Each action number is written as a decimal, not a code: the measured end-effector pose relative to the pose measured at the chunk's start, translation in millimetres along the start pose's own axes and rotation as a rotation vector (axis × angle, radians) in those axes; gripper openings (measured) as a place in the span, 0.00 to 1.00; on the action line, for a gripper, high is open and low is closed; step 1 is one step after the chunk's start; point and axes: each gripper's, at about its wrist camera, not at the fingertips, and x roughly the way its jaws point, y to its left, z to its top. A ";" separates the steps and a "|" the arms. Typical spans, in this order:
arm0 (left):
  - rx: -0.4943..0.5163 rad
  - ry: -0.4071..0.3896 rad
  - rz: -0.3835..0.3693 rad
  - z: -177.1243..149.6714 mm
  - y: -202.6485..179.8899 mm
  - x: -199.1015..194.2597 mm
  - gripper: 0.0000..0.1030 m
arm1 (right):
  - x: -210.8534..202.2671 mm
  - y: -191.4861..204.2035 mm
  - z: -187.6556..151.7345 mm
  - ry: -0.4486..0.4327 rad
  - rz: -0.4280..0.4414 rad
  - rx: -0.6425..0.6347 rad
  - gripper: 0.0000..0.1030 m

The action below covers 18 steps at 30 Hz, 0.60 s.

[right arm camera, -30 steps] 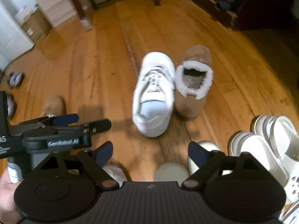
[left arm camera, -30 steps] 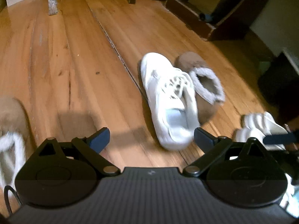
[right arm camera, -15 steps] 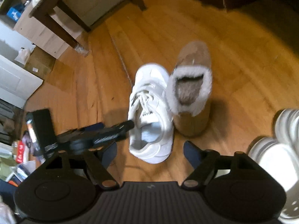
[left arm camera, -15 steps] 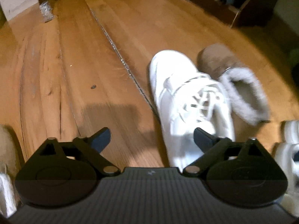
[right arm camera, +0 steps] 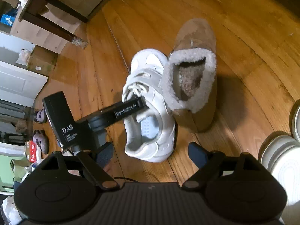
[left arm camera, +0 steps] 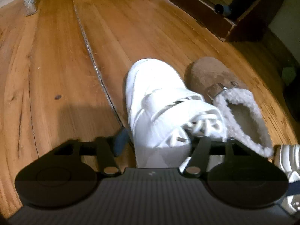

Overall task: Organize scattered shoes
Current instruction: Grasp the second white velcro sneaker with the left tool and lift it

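Observation:
A white lace-up sneaker (left arm camera: 155, 101) lies on the wooden floor, its right side against a brown fleece-lined slipper (left arm camera: 211, 75). My left gripper (left arm camera: 159, 140) is down over the sneaker with its jaws opening. The blue left fingertip (left arm camera: 121, 139) stands just off the sneaker's outer side, and the other finger is hidden behind the laces. In the right wrist view, the left gripper's upper finger (right arm camera: 129, 109) lies across the sneaker's (right arm camera: 150, 116) mouth. My right gripper (right arm camera: 151, 152) is open just behind the sneaker's heel, holding nothing. The slipper (right arm camera: 195, 75) stands ahead and to the right.
White clogs (right arm camera: 281, 161) lie at the right edge, also seen as white clogs (left arm camera: 288, 155) past the left gripper. Small purple shoes (right arm camera: 40, 116) sit far left near cardboard boxes (right arm camera: 37, 31) and a table leg (right arm camera: 75, 39). Dark wooden furniture (left arm camera: 215, 18) stands beyond the slipper.
Both grippers came down and closer to the sneaker. The left one went from beside the sneaker to straddling its side. The right view rolled, and its jaws widened a little.

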 end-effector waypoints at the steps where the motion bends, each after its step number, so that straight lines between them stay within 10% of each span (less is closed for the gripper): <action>1: -0.024 0.015 -0.014 0.4 5.1 3.5 1.00 | 0.6 -1.2 -0.1 0.001 -0.001 0.009 0.85; 4: -0.065 0.033 -0.059 1.1 12.5 2.2 0.88 | -0.1 -3.1 -1.0 0.004 0.002 0.033 0.85; 6: -0.056 0.013 -0.110 1.0 4.5 -6.8 0.52 | -1.7 -2.2 -2.2 0.005 0.005 0.035 0.85; 18: -0.096 -0.134 -0.077 -5.4 15.2 -86.3 0.42 | -36.2 32.5 -28.3 -0.029 0.136 -0.074 0.87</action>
